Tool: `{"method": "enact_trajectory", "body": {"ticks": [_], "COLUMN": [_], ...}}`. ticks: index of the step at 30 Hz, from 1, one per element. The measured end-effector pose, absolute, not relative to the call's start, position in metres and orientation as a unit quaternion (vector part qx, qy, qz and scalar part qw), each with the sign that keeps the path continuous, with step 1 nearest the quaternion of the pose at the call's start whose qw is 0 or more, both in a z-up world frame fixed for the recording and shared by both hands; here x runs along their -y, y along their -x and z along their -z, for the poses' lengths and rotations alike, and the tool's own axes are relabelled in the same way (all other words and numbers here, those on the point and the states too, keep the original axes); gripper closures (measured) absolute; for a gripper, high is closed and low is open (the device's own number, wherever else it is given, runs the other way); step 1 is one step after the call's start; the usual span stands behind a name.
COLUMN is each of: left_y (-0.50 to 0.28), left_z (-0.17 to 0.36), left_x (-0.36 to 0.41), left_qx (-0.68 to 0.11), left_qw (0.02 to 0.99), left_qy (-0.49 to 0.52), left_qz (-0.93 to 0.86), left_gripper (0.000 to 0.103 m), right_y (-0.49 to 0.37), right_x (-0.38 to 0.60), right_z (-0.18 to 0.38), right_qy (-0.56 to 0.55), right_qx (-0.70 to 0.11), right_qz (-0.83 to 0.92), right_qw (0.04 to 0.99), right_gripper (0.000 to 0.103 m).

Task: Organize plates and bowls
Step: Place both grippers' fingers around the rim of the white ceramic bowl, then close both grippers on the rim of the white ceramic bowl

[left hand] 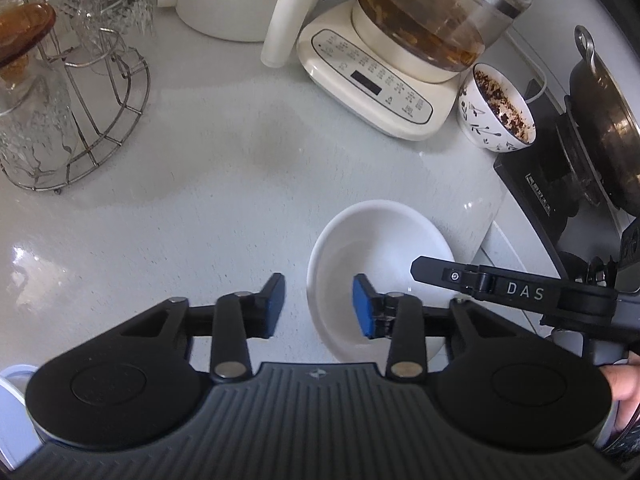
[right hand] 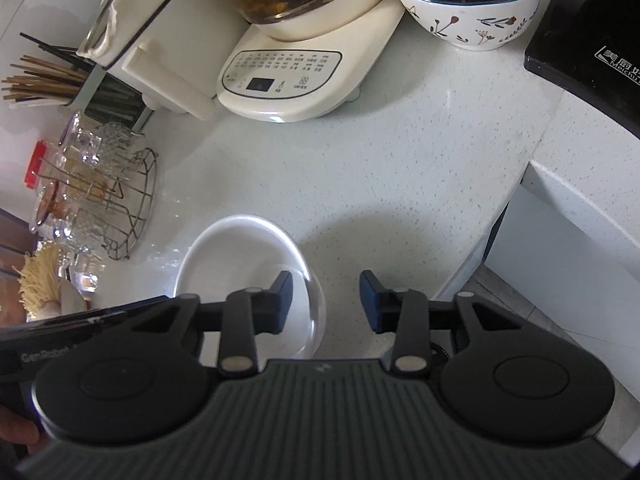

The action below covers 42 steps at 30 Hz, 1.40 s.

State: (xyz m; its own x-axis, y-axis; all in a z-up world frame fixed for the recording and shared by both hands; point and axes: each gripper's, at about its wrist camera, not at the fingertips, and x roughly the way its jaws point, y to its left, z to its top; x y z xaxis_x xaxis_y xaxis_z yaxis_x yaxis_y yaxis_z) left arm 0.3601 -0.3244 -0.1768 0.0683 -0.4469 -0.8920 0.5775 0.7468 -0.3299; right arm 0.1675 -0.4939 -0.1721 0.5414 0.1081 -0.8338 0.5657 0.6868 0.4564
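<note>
An empty white bowl [left hand: 380,240] [right hand: 232,252] sits on the pale counter [left hand: 200,200] near its front edge. My left gripper [left hand: 319,306] straddles the bowl's left rim, one blue pad outside and one inside. A gap shows on each side, so it is open. My right gripper [right hand: 326,302] straddles the opposite rim the same way, its pads clear of the rim, so it too is open. One of the right gripper's fingers [left hand: 432,272] reaches over the bowl in the left wrist view.
A patterned bowl [left hand: 496,112] [right hand: 468,4] caked with dark residue stands beside a cream kettle base [left hand: 372,88] [right hand: 288,80]. A wire rack with glasses [left hand: 80,120] [right hand: 112,200] is at the left. A black stove with a wok [left hand: 600,128] sits right, past the counter's edge [right hand: 500,216].
</note>
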Motion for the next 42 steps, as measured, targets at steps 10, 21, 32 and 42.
{"method": "enact_trajectory", "body": {"ticks": [10,21,32,42], "left_y": [-0.358,-0.359,-0.354,-0.350], "left_z": [0.181,0.171,0.148,0.120], "left_x": [0.321,0.299,0.278,0.248], "left_qx": [-0.588,-0.574,-0.556,-0.538], "left_qw": [0.726,0.739,0.754,0.773], "left_qy": [-0.050,-0.028,0.016,0.054], "left_qz": [0.352,0.351,0.349,0.331], "left_gripper": [0.092,0.094,0.094,0.094], "right_y": [-0.170,-0.178,-0.179,-0.188], "right_x": [0.489,0.482,0.477,0.464], "right_z": [0.179,0.171,0.146,0.123], "right_qy": [-0.377,-0.369,-0.343,-0.331], "right_qx": [-0.469,-0.456,-0.438,-0.425], "right_qz": [0.139,0.124,0.107,0.072], "right_qw": [0.786,0.800,0.824,0.840], "right_gripper": [0.085,0.092,0.092,0.092]}}
